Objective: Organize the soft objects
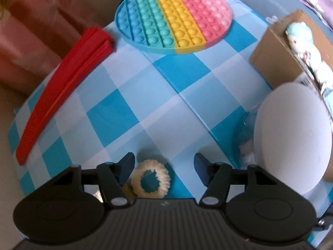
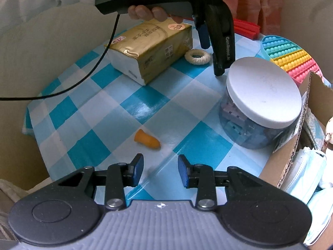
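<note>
The left gripper (image 1: 164, 167) points steeply down at the table with its jaws apart, and the cream scrunchie (image 1: 150, 179) lies on the cloth between them, close to the left pad and partly covered by the gripper body; the pads do not press on it. In the right wrist view the same scrunchie (image 2: 197, 56) sits just beside a gold tissue pack (image 2: 152, 50), with the left gripper's dark fingers reaching down over it and a hand (image 2: 155, 12) on the handle, cut off by the frame's top edge. The right gripper (image 2: 160, 171) hovers with its jaws partly apart and nothing between them; a small orange soft piece (image 2: 147, 141) lies on the cloth just ahead of it. To the right stands a clear jar (image 2: 249, 129) with a white lid (image 2: 263, 92); its contents are hard to make out. Beyond it lie a rainbow bubble mat (image 1: 174, 15) and a red ridged bar (image 1: 62, 89). A cardboard box (image 2: 291, 152) at the right edge is cropped, holding face masks (image 2: 308, 173) and a pale plush toy (image 1: 301, 41). Everything rests on a blue-and-white checked tablecloth (image 2: 108, 112); the surroundings are blurred.
</note>
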Demonstrator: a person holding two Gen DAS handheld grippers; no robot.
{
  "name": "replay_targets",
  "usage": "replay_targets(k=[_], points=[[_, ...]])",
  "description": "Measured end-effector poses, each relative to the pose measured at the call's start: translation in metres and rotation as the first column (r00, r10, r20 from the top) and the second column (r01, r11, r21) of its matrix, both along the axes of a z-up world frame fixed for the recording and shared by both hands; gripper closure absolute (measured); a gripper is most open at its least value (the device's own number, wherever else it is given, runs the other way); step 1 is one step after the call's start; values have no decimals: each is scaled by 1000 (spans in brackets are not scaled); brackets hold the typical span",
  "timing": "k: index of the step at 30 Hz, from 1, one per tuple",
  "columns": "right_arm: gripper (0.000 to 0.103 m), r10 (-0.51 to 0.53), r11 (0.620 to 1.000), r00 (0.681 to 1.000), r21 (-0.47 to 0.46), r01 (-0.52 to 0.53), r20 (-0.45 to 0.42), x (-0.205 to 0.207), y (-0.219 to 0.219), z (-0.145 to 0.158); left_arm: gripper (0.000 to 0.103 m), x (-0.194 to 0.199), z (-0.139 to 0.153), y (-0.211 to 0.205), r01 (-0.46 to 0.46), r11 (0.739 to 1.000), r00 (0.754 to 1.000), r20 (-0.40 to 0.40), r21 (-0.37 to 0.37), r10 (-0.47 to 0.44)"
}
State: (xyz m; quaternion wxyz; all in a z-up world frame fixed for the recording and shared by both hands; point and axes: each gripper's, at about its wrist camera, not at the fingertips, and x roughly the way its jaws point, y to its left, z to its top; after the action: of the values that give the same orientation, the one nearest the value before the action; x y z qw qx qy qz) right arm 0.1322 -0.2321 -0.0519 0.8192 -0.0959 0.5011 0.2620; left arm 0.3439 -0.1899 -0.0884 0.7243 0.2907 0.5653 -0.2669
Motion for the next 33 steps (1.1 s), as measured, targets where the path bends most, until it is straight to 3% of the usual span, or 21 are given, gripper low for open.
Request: replay_targets(k=[10, 17, 19, 21, 33], points=[[62, 2, 1000, 1000, 7, -2, 8, 0, 0, 1, 43, 3, 1, 6, -81, 996, 996, -46, 25, 82], [62, -4, 1000, 1000, -2, 4, 23, -1, 0, 4, 45, -3, -1, 2, -63, 998, 997, -52, 29, 65], [62, -9, 1000, 1000, 7, 9, 25, 0, -1, 5, 52, -4, 0, 2, -64, 998, 996, -57, 25, 65], [62, -8, 1000, 1000, 11, 8, 27, 0, -2, 6, 68, -4, 1, 1, -76, 997, 994, -77, 8, 77], [62, -20, 1000, 999, 12, 20, 40, -4, -2, 4, 77, -41, 20, 1, -92, 995, 995, -38, -30, 91]])
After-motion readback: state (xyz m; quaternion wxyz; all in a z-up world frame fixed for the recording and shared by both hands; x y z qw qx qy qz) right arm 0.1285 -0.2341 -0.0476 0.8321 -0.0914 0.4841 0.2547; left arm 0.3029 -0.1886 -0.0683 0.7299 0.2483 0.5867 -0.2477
